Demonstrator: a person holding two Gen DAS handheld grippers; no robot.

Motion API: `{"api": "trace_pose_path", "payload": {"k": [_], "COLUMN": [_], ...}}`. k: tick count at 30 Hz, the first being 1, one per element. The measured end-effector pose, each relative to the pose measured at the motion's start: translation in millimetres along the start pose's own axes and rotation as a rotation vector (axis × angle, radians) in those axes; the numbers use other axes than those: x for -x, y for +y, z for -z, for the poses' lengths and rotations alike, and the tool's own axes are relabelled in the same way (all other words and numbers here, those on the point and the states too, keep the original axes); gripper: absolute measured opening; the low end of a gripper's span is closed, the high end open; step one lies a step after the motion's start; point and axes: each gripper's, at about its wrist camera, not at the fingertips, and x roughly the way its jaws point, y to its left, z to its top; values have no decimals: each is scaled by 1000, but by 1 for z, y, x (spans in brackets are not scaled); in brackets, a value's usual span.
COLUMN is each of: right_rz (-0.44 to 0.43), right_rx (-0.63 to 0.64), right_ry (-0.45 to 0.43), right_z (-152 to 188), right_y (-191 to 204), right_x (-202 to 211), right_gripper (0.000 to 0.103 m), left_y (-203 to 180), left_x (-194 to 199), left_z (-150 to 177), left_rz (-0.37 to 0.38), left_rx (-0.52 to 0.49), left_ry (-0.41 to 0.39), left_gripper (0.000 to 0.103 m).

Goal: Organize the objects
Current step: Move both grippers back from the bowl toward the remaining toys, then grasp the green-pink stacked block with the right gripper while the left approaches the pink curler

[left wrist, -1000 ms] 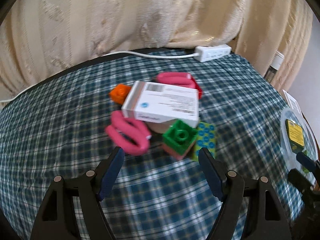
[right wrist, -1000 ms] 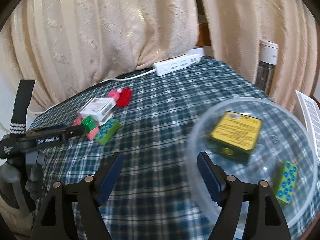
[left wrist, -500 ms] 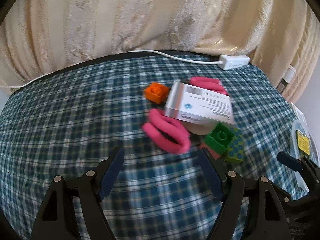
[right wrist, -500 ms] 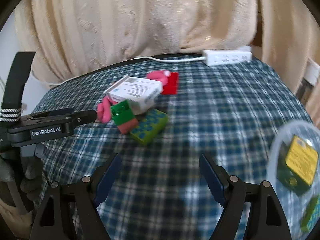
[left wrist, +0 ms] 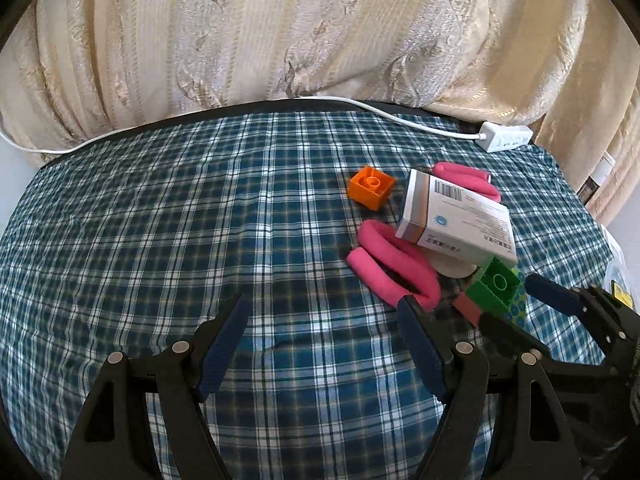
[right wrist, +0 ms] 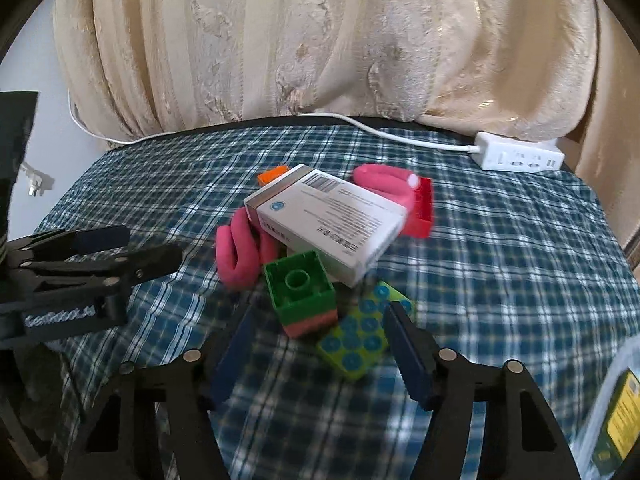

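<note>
The right gripper (right wrist: pixel 320 340), its jaws just closing, grips nothing. The lime studded brick (right wrist: pixel 362 338) lies between its fingertips, with the green block (right wrist: pixel 300 288) just beyond. The left gripper (left wrist: pixel 320 336) is spread, empty.

Cream brocade curtain (left wrist: pixel 304 36) hanging in heavy folds behind the table — daylight glowing through. Blue-green plaid tablecloth (left wrist: pixel 160 240) covering the tabletop. White power strip (right wrist: pixel 520 156) lying at the far edge — its cord (left wrist: pixel 360 105) trailing along the curtain's foot.
</note>
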Motion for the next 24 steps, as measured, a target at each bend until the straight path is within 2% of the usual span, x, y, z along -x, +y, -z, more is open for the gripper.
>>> {"api": "trace_pose_path", "payload": {"k": [4,6,8,16,24], "right_rz": [6,10,1,1,-5], "right_rx": [14,18,9,-47,-113], "right_ry": [12,12,15,7,-67], "right_z": [-3,-4,-5,4,18], "right_y": [2,2,1,-15,-32], "right_x": [-11,-12,-12,2,41], "right_gripper": [53,40,35,35,35], "left_y": [2,0,-2,-12,-27], "left_x": [0,-2,-4,-13,-17], "left_z": [1,1,1,0,-2], "left_rz": [-7,-9,-9,-7,8], "left_rx": [7,5,1,-18,-45], "left_ry": [6,9,13,29,40], "left_gripper": [78,78,78,78,78]}}
